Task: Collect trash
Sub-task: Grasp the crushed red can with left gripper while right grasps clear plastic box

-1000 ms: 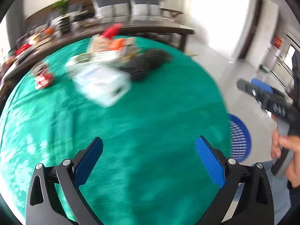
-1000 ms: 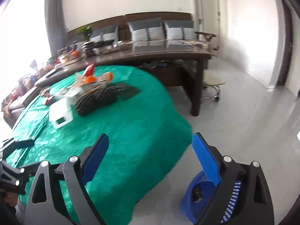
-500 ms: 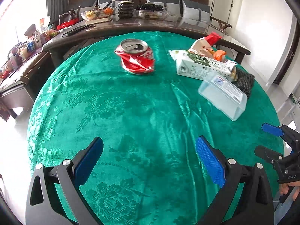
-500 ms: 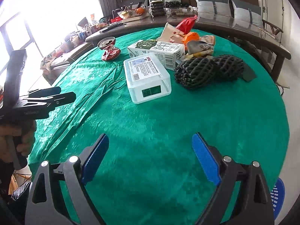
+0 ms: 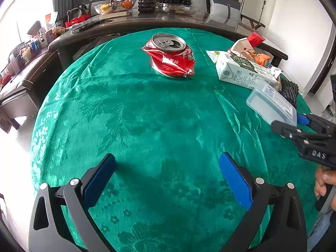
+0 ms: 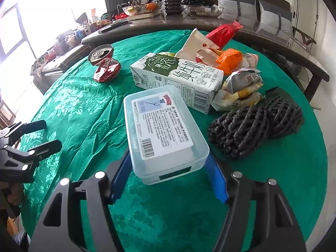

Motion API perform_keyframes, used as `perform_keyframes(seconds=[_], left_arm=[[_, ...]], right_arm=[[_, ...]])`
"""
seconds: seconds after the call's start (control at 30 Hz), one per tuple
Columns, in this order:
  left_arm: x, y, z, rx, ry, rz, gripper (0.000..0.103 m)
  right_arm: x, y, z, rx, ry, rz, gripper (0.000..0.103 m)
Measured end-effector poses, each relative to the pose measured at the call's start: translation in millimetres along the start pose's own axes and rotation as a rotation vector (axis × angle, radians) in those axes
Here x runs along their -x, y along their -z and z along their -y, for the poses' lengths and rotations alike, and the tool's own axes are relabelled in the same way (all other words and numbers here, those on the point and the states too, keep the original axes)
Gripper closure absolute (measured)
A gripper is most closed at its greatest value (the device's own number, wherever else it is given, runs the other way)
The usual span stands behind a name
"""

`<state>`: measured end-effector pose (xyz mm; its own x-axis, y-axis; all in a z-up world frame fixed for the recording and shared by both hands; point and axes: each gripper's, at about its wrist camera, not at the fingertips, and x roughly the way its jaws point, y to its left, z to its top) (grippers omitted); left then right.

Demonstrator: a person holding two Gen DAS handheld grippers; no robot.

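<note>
On the round green-clothed table (image 5: pixel 130 113) lie a crushed red can (image 5: pixel 170 58), a white-and-green milk carton (image 6: pixel 178 77), a clear plastic box (image 6: pixel 161 130) with a white label, black mesh netting (image 6: pixel 256 126) and snack wrappers (image 6: pixel 241 84). My right gripper (image 6: pixel 168 161) straddles the near end of the box; its jaws are closing and both blue pads lie against the box's sides. In the left wrist view the right gripper (image 5: pixel 302 124) shows at the box's (image 5: pixel 271 105) end. My left gripper (image 5: pixel 166 168) hangs open over bare cloth, well short of the can.
A long dark table (image 6: pixel 210 21) with bowls, a plant pot and clutter runs behind the round one. A red packet (image 6: pixel 222 31), an orange wrapper (image 6: pixel 229 59) and a paper bag (image 6: pixel 195 44) lie behind the carton. A person's hand (image 5: pixel 323 180) holds the right gripper.
Both views swung from the floor side onto the table. The right gripper advanced to the clear box and narrowed its jaws around it. The left gripper came closer to the can, still open.
</note>
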<state>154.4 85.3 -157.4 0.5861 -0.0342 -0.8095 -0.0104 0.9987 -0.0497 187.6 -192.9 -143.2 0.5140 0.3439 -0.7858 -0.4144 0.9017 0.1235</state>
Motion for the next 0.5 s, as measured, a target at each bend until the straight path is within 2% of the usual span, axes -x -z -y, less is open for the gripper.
perform_keyframes(seconds=[0.13,0.3,0.5], left_arm=[[-16,-36,1,-0.026,0.003,0.039,0.005],[-56,-80,6,0.001,0.005,0.020,0.005],[-90,-117,12,0.042,-0.086,-0.014,0.005]], right_arm=[[13,25,-6,-0.008,0.081,0.003,0.038],[15,33,-12,-0.021,0.124,0.020,0.039],[12,32,-12,-0.034,0.115,0.023,0.038]])
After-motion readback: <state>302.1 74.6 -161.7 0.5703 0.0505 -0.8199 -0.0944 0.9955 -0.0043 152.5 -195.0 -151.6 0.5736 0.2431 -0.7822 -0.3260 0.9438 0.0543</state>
